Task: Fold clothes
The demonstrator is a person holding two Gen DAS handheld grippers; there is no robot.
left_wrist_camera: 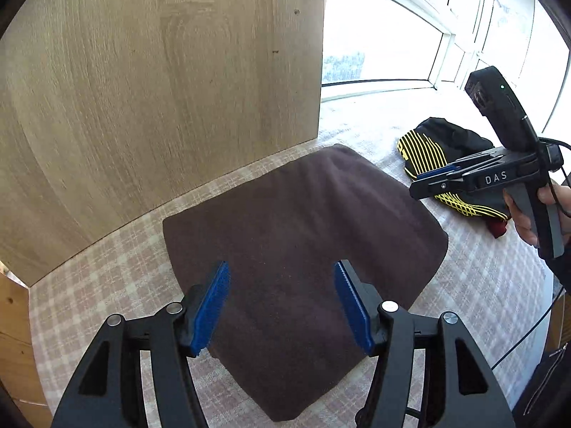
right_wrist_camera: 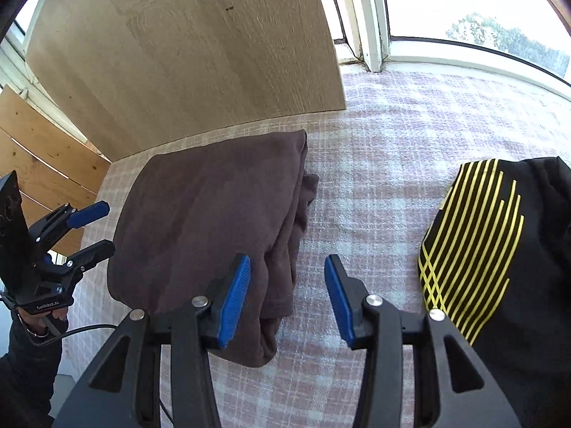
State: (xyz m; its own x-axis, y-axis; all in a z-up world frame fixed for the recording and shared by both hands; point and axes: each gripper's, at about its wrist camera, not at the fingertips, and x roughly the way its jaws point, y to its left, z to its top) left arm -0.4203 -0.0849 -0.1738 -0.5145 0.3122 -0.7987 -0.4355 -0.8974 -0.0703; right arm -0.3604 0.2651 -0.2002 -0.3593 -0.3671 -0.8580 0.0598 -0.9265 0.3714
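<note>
A brown garment [left_wrist_camera: 303,235] lies folded into a thick rectangle on the checked cloth. My left gripper [left_wrist_camera: 282,271] hovers above its near part, open, blue pads apart with nothing between them. In the right wrist view the brown garment [right_wrist_camera: 214,221] shows its stacked fold edges on the right side. My right gripper [right_wrist_camera: 288,262] is open above those edges and the bare cloth, holding nothing. A black garment with yellow stripes [right_wrist_camera: 499,249] lies crumpled to the right. The left wrist view shows the right gripper [left_wrist_camera: 419,182] in front of that striped garment [left_wrist_camera: 424,149].
A pink-and-white checked cloth [right_wrist_camera: 374,142] covers the table. A tall wooden panel [left_wrist_camera: 160,89] stands right behind the brown garment. Bright windows [left_wrist_camera: 374,46] run along the back. Wooden slats [right_wrist_camera: 43,149] stand at the left. A black cable [left_wrist_camera: 524,335] hangs at the right.
</note>
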